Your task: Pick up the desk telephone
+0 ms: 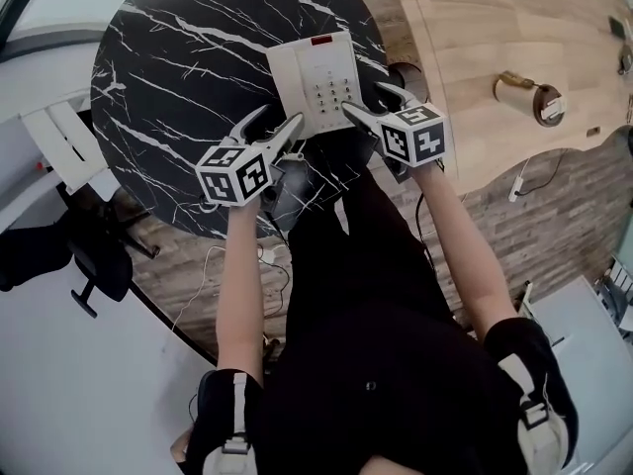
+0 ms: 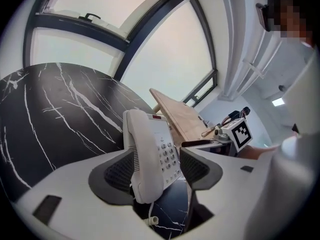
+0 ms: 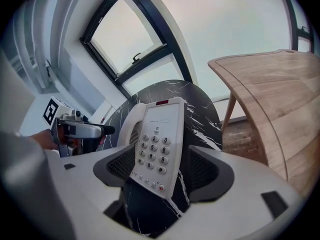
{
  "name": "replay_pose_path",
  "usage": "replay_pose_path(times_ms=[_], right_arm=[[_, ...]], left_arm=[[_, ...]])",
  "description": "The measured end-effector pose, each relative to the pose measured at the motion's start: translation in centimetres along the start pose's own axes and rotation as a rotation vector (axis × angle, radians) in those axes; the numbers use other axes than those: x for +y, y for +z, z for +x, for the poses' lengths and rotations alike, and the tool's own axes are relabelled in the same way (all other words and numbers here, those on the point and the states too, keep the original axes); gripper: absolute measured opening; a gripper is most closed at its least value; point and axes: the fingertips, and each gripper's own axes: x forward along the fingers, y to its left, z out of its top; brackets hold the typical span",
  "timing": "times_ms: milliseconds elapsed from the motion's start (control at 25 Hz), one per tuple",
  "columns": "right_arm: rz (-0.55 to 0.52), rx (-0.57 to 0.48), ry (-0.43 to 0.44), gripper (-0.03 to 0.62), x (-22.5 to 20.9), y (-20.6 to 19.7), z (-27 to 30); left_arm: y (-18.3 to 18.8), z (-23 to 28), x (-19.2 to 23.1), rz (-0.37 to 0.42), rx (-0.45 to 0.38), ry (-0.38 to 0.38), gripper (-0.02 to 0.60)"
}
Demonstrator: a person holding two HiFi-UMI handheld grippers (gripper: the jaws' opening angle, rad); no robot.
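Observation:
The white desk telephone [image 1: 315, 80] lies flat on the round black marble table [image 1: 178, 87], near its right edge, handset on its left side and keypad on the right. My left gripper [image 1: 278, 123] hovers just short of the phone's near left corner, jaws apart and empty. My right gripper [image 1: 367, 100] is by the near right corner, jaws wide and empty. In the left gripper view the telephone [image 2: 149, 154] stands ahead between the pads [image 2: 120, 173], untouched. In the right gripper view the telephone [image 3: 159, 144] likewise shows between the spread pads [image 3: 204, 170].
A light wooden table [image 1: 514, 28] stands to the right, bearing a brass-coloured item [image 1: 535, 98]. A black chair [image 1: 84, 255] is at the left on the floor, with white cables [image 1: 213, 265] below the marble table. The phone's cord end [image 2: 151, 219] hangs near the left gripper.

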Motion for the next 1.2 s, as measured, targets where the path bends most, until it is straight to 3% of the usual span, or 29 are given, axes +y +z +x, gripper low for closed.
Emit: replay_pose_path(times_ms=[240,640,960,1200], right_arm=[[0.002,0.021,0.0,0.321,-0.2,-0.7,1.7],[0.013,0.041,0.003,0.321,-0.4,-1.0,3.9],[0.025,0.062,0.032,0.319,-0.4,-1.1,5.2],[0.029,0.077,0.037,0.319,-0.6,-1.1,5.5]], left_arm=[[-0.7,2.3,1.6,-0.024,0.033,-0.026,0.334],[-1.7,4.6,2.3,-0.098,0.048,-0.095,0.347],[-1.6,5.7,2.8,-0.048,0.065,-0.089,0.35],[-1.7,6.0,2.7,-0.067,0.07,-0.123,0.358]])
